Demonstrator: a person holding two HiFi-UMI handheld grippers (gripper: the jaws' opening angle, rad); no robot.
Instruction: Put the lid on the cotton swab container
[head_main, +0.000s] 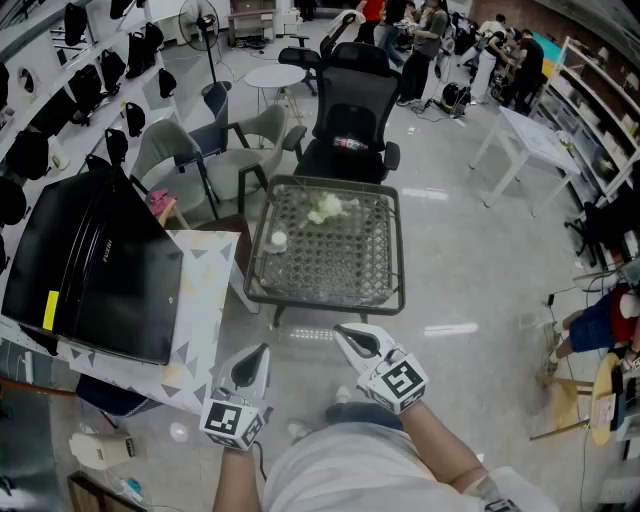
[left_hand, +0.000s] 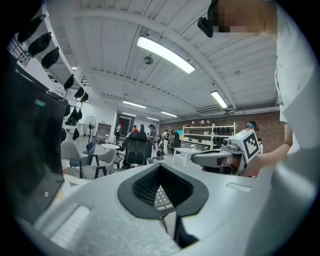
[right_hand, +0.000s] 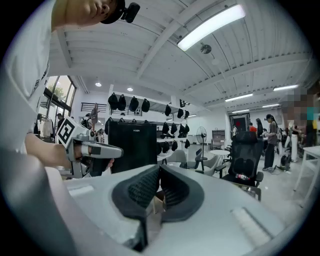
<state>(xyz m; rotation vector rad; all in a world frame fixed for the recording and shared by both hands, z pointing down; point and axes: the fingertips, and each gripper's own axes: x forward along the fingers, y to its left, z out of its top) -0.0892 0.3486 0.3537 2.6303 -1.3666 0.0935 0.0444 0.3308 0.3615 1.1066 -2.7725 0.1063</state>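
Fingers (left_hand: 142, 186) together; left gripper (head_main: 261, 352), right gripper (head_main: 342, 331)

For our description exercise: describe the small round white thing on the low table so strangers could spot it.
Find the low grid-topped table in front of the black office chair. Near its left edge sits a small round white thing, compact, unlike the loose pale heap nearer the chair.

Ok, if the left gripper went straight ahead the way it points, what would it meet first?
Most likely the near rim of the low square lattice-topped table. The left gripper, jaws shut and empty, aims at it, with only floor between; depth is uncertain.
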